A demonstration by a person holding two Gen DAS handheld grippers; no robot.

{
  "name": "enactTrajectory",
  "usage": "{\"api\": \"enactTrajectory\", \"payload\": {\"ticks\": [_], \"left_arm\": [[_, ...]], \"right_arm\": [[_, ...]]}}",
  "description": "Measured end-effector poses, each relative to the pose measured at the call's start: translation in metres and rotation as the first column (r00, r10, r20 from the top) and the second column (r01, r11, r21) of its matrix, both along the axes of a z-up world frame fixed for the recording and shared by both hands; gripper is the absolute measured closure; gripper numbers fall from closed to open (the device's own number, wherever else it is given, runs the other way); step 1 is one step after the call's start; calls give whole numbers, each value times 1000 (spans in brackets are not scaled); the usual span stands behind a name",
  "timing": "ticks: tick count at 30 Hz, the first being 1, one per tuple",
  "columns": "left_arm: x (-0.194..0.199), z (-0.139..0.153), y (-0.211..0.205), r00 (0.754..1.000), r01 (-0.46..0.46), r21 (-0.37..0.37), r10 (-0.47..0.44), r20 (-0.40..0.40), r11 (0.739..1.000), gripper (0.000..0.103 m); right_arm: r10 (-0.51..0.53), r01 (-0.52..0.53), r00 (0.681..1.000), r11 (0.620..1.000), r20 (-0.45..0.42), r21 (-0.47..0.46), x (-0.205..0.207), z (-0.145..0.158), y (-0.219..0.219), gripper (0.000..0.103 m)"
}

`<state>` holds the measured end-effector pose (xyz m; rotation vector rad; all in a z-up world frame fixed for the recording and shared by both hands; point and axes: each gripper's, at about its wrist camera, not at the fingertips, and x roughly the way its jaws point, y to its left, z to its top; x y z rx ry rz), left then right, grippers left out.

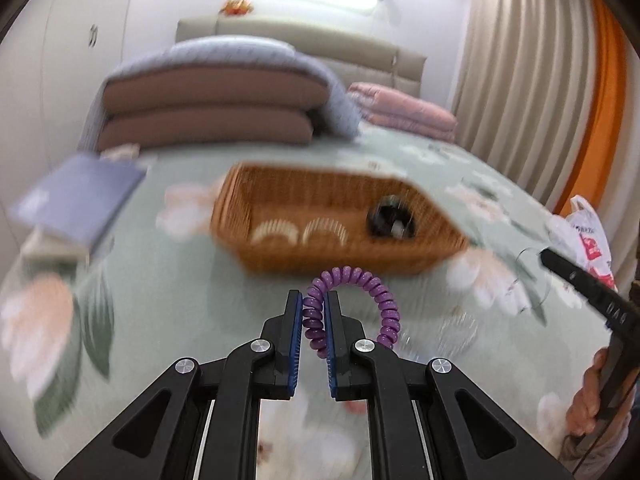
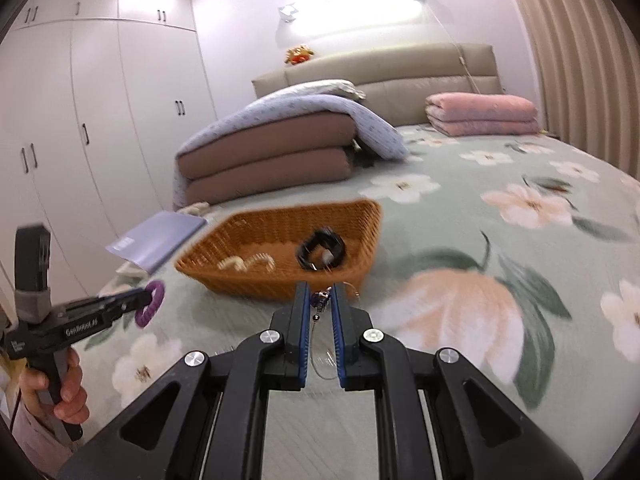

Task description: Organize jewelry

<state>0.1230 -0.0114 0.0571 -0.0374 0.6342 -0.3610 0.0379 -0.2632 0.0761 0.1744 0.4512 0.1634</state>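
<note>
Holding a purple coil band [image 1: 352,300] pinched in my left gripper [image 1: 313,312] and a small beaded trinket [image 2: 321,300] in my right gripper [image 2: 320,304], both still outside the basket [image 2: 248,280], which already holds three pieces.

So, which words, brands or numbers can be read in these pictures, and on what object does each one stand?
"GenRobot": white print on the left gripper body; characters after it unclear.
Red print on the white plastic bag: too blurred.
White label on the purple folder: too small.
</note>
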Motion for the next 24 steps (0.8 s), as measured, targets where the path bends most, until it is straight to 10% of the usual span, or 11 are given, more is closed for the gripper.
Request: {"api": "enactTrajectory", "payload": {"ticks": [13, 24], "left_arm": [[94, 36, -35, 989, -68, -24, 70, 130, 997, 93], [135, -17, -38, 999, -45, -30, 45, 21, 999, 93]], "right_arm": [[95, -96, 992, 995, 84, 1, 114, 47, 51, 89], [105, -105, 990, 994, -91, 4, 179, -21, 63, 89]]}}
